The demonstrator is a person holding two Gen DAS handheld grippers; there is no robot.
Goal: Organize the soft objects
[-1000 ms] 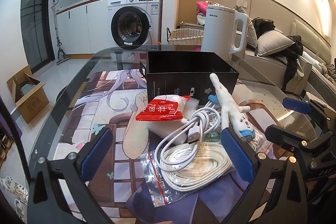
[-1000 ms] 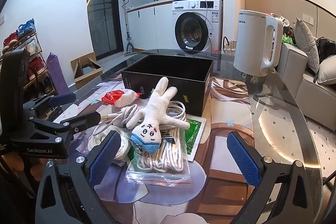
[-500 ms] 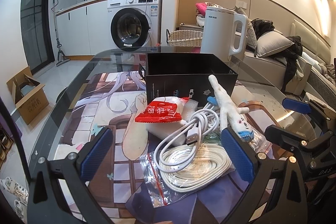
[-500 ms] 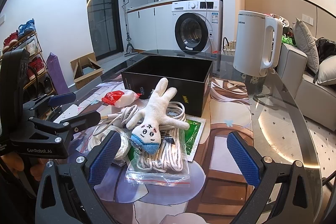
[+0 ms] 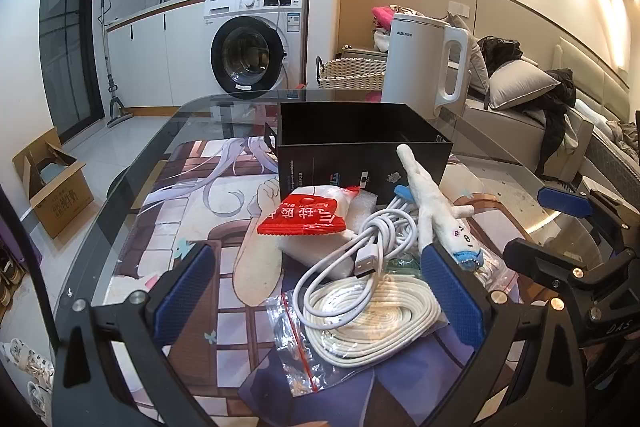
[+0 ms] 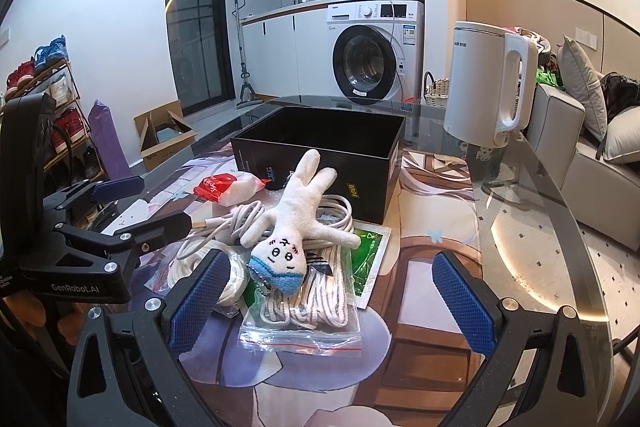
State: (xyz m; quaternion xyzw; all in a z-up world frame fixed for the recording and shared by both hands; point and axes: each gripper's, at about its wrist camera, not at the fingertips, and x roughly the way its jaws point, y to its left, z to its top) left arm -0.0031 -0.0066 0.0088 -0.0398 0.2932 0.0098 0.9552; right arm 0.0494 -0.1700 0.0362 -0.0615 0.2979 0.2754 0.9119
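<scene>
Both claws hang wide open over the glass desk, left claw and right claw empty. The plush toy sprawls on coiled white cables before the black box. Behind, a washing machine and white kettle gleam under warm light.

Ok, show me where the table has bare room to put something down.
Free: the mat right of the black box, short of the kettle; also the mat left of the red packet. Crowded: the cable pile under the plush toy.
</scene>
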